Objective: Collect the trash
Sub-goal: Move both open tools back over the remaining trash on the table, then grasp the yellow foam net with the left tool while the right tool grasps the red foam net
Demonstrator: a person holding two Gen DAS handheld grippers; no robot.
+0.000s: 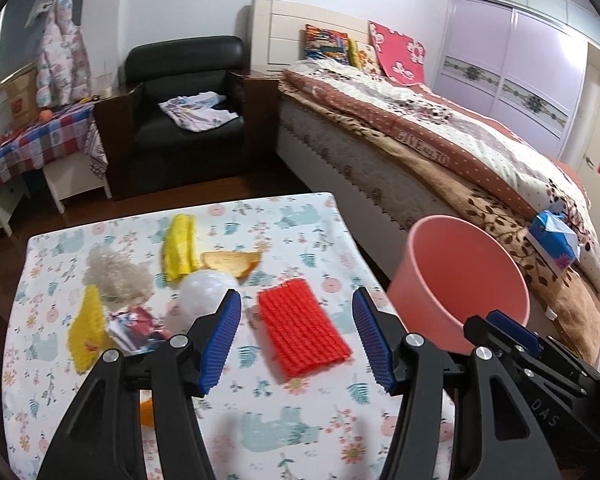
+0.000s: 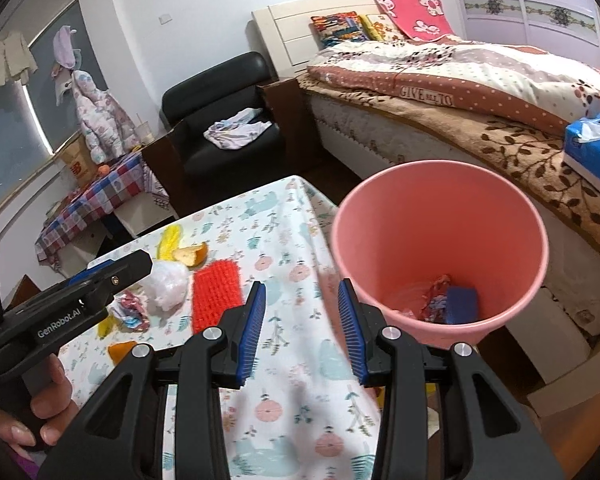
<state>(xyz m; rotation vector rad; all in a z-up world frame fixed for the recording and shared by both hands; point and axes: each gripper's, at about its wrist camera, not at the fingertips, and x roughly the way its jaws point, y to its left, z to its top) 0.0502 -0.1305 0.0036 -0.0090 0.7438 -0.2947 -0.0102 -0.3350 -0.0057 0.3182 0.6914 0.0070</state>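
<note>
My left gripper [image 1: 298, 308] hovers open over the floral-cloth table [image 1: 300, 432], with a red foam net [image 1: 304, 332] lying flat on the cloth below the gap between its fingers. Left of it are a white plastic bag [image 1: 206, 292], a crumpled red-blue wrapper [image 1: 140, 330], two yellow foam nets [image 1: 180, 248] [image 1: 86, 328], orange peel [image 1: 230, 262] and clear crinkled plastic [image 1: 116, 276]. My right gripper [image 2: 300, 300] is open with nothing between its pads, just left of the pink bin [image 2: 440, 220]. A wrapper [image 2: 436, 296] and a blue block [image 2: 460, 304] lie in the bin.
The bin [image 1: 452, 272] stands off the table's right edge, against a bed [image 1: 440, 152] bearing a blue tissue pack [image 1: 552, 240]. A black armchair [image 1: 188, 112] and a checked side table [image 1: 32, 140] stand behind. A hand [image 2: 40, 400] holds the left gripper [image 2: 136, 266]. Another peel piece [image 1: 146, 412] lies near the front.
</note>
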